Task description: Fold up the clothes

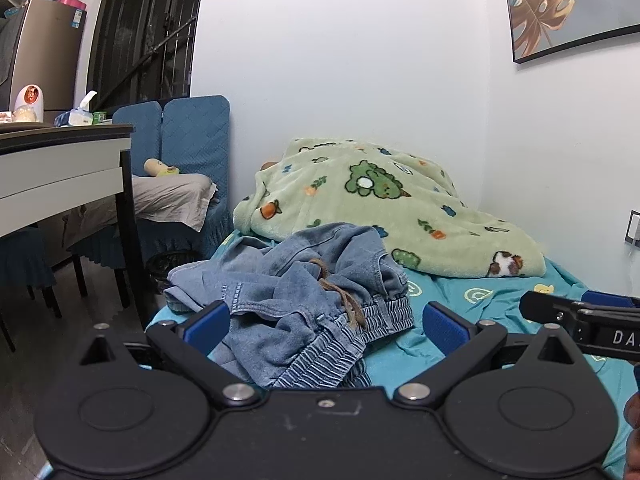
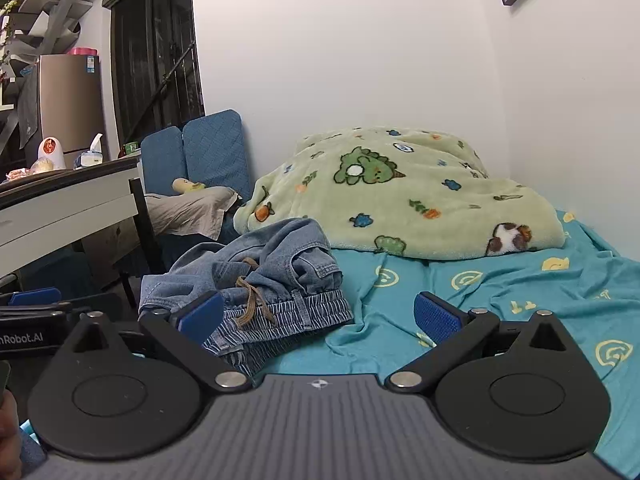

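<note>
my left tongs (image 1: pixel 326 322) and right tongs (image 2: pixel 318 318) are both spread wide, holding nothing. the crumpled jeans (image 1: pixel 296 292) lie on the teal bed sheet (image 2: pixel 500 292), in front of the green blanket (image 2: pixel 400 196), just ahead of both tongs.

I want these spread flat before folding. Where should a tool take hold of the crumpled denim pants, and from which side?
Probably the ribbed elastic waistband: on the denim pants it is the thick edge lying exposed and nearest. Come in low from the near side; the right tool and left tool are both open and face it.
</note>
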`<action>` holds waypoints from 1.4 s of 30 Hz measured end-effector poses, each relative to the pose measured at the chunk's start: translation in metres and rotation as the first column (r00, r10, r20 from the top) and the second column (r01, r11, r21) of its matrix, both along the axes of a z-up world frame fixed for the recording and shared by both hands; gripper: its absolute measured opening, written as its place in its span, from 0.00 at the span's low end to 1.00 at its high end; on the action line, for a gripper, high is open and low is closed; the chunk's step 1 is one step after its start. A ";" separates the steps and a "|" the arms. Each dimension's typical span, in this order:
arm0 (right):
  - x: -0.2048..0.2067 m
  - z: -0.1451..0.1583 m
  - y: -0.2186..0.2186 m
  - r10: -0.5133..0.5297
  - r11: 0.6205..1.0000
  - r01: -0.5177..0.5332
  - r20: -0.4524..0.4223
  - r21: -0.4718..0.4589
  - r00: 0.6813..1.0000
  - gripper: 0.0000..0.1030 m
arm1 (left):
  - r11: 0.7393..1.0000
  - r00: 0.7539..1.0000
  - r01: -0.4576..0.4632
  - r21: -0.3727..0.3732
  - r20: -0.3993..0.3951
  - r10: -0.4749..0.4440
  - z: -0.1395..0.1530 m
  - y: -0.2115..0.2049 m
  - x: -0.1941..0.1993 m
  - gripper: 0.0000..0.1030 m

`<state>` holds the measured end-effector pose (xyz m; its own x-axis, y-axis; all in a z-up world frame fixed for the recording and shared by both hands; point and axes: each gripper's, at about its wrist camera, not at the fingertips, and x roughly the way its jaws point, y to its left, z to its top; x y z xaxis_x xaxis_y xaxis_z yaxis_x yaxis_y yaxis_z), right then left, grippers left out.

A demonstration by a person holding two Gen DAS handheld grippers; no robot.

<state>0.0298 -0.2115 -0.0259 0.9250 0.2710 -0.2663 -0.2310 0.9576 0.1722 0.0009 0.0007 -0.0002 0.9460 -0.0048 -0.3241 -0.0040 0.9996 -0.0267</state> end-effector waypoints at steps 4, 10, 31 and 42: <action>0.001 -0.002 0.000 -0.005 1.000 0.005 0.004 0.004 1.000 1.00 | 0.999 1.000 0.002 0.038 -0.026 -0.001 0.001 -0.010 0.004 1.00; 0.002 -0.006 0.001 -0.012 1.000 0.012 0.010 0.010 1.000 1.00 | 1.000 1.000 0.007 0.001 -0.003 -0.007 -0.003 0.000 0.000 1.00; 0.012 -0.009 -0.005 -0.014 1.000 0.014 -0.030 0.012 0.999 1.00 | 0.999 1.000 0.012 0.033 -0.020 -0.012 -0.009 -0.003 -0.001 1.00; 0.012 -0.008 -0.006 -0.017 1.000 0.017 -0.025 0.017 1.000 1.00 | 0.999 0.999 0.008 0.045 -0.045 -0.006 -0.010 -0.004 0.002 1.00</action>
<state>0.0422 -0.2177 -0.0341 0.9228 0.2600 -0.2843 -0.2100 0.9582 0.1944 0.0029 -0.0033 -0.0097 0.9307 0.0042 -0.3659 0.0028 0.9998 0.0185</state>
